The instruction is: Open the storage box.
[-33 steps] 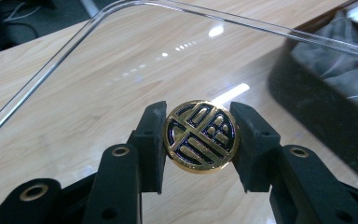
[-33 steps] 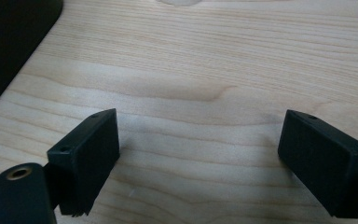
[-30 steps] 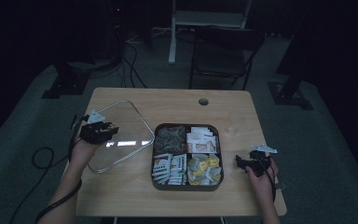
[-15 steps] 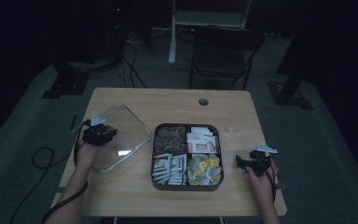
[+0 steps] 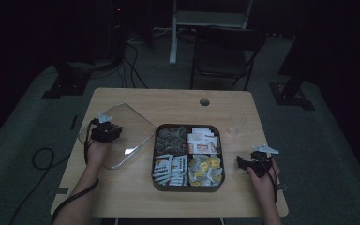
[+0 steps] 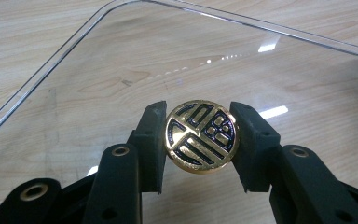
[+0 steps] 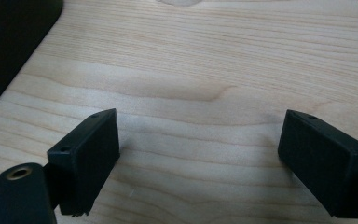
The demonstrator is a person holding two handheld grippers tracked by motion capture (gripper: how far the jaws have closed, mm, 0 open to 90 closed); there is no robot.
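Pinching gold knob (image 6: 201,136), left tongs (image 6: 200,140); clear lid (image 6: 121,84) flat (face up).

The room is dim, and the far part at the top of the frame falls off into black. A light wooden table (image 5: 178,101) with rounded corners fills the lower middle; a small round cable hole (image 5: 204,101) sits near its far edge. Beyond it, at upper centre, a dark folding chair (image 5: 225,54) stands on grey carpet (image 5: 323,154). Behind the chair rises a pale stand or desk frame (image 5: 174,33). Black cables (image 5: 131,56) trail across the floor at upper left, near a dark equipment base (image 5: 63,84). Another dark base (image 5: 290,93) stands at the right.
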